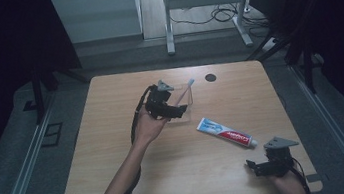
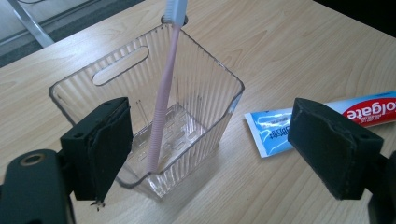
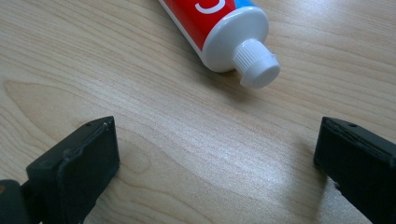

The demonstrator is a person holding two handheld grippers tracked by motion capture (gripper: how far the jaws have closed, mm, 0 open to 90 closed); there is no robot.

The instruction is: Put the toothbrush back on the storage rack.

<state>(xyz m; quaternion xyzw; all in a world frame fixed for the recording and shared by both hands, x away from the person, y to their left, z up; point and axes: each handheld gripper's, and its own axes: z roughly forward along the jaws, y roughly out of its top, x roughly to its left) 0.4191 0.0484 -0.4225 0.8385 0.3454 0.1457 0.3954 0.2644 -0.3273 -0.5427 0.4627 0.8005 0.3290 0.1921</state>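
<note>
Hovering by cup — left tool, seemingly empty.

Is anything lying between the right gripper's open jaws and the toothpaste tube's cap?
Nothing visible. In the right gripper view, bare wooden table lies between the right gripper and the white cap of the toothpaste tube. The clear container holding the toothbrush stands off by the left gripper.
</note>
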